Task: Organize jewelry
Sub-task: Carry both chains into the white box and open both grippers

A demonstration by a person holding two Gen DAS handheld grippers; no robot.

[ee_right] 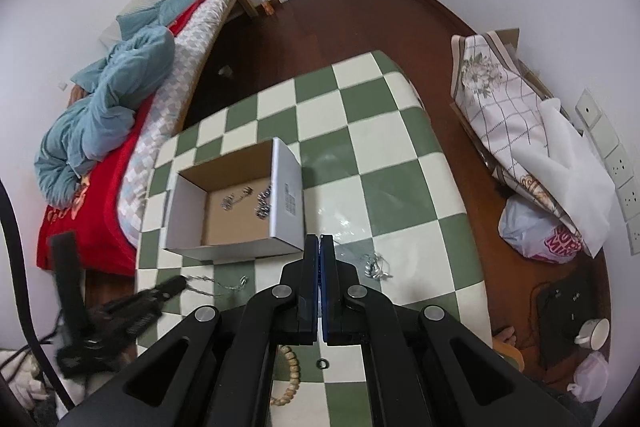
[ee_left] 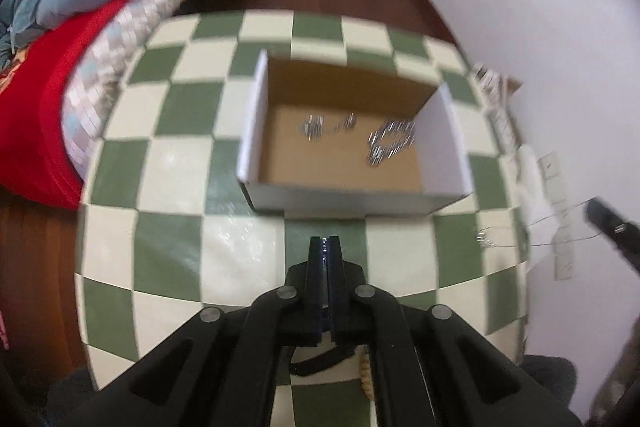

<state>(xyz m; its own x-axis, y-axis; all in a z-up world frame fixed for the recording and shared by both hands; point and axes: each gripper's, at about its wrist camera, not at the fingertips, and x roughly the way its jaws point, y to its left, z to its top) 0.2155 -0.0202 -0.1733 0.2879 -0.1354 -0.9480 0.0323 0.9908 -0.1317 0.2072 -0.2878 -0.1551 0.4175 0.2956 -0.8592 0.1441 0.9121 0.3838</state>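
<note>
Both grippers w/ fingers pressed together, nothing visible between them: left gripper (ee_left: 325,241) hangs over the checkered table (ee_left: 240,251) just in front of the open cardboard box (ee_left: 448,139), right gripper (ee_right: 319,239) near the box's front-right corner. Box holds two silver jewelry pieces, a chain (ee_right: 236,201) at left & a chunkier bracelet (ee_right: 265,205) at right. On the table outside: thin chain (ee_right: 224,285) by the left gripper tip, small silver cluster (ee_right: 374,265), bead string (ee_right: 290,373), dark ring (ee_right: 322,363).
</note>
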